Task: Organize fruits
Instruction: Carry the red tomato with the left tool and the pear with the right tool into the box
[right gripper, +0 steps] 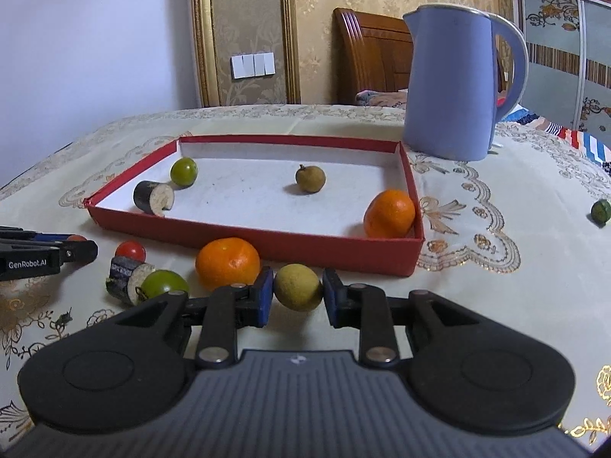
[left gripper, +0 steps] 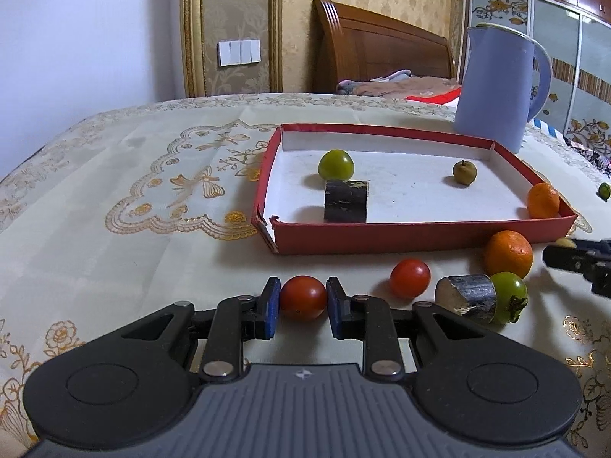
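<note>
Grippers both clamping fruit before red tray (left gripper: 416, 234): my left gripper (left gripper: 303, 297) pinching red tomato (left gripper: 303, 297), right gripper (right gripper: 298, 293) yellow-green fruit (right gripper: 298, 292).

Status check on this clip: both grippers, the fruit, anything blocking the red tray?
Left gripper shut on red tomato. Right gripper shut on yellow-green fruit. Red tray just ahead, four items inside. Path clear.
</note>
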`<state>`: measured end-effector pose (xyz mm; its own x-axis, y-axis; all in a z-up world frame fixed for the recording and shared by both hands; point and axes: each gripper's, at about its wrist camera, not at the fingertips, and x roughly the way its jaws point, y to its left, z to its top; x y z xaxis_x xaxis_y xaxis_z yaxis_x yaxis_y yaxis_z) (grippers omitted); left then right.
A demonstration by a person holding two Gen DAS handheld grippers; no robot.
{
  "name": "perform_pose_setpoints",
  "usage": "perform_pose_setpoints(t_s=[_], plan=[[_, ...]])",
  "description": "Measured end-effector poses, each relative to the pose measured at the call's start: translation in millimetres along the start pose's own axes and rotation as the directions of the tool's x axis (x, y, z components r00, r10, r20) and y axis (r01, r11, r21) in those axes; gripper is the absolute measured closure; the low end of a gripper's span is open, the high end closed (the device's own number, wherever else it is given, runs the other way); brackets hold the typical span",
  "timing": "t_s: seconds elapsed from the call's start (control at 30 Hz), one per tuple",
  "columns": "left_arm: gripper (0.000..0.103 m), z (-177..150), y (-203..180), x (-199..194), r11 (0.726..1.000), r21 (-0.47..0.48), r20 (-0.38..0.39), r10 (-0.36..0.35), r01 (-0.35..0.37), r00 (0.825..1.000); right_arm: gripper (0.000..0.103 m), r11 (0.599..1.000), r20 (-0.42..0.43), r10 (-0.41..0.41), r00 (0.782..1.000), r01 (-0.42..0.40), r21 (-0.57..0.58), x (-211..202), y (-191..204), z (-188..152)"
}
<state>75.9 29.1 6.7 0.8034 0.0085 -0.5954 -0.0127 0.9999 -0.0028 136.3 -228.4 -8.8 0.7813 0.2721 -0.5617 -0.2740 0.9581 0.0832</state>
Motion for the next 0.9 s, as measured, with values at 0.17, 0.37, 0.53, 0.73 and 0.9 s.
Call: perform_pose_setpoints(t_s=[0.17,0.37,0.53,0.73,0.9], plan=[[0.078,1.8,-1.2,-1.9,1.0,0.008,-0.006,-0.001,0.002,1.0,0.077,1.0,0.012,-0.003,1.0,0.003,-0.004,-2.4,-1.4,8.2],[0.078,10.6,-5.6,-11.9,1.0,0.027,0.018,-0.006,0.006,1.0,0.077,1.0,0.03,-0.012,0.999,0.012,-0.014,-5.3,-2.9,18.7],[0.078,24.7,-14.5,-15.7,0.999,0.05,0.043,-0.008,0.006,0.999,0.077,0.999,0.053,-0.016,0.998,0.018,-0.029,-5.0,-0.5,31.0],[0.078,38.5,-23.8,-10.6,0.999,0.048,0.061,-0.028,0.025,0.998,0.077,1.0,0.069,-0.015,0.998,0.016,-0.022,-0.4,0.0,39.0],[0.078,44.7,-32.4,-0.7,0.998,0.047,0.06,-0.039,0.037,0.997,0.077,1.0,0.076,-0.025,0.997,0.026,-0.014,7.1,-0.3,42.7]])
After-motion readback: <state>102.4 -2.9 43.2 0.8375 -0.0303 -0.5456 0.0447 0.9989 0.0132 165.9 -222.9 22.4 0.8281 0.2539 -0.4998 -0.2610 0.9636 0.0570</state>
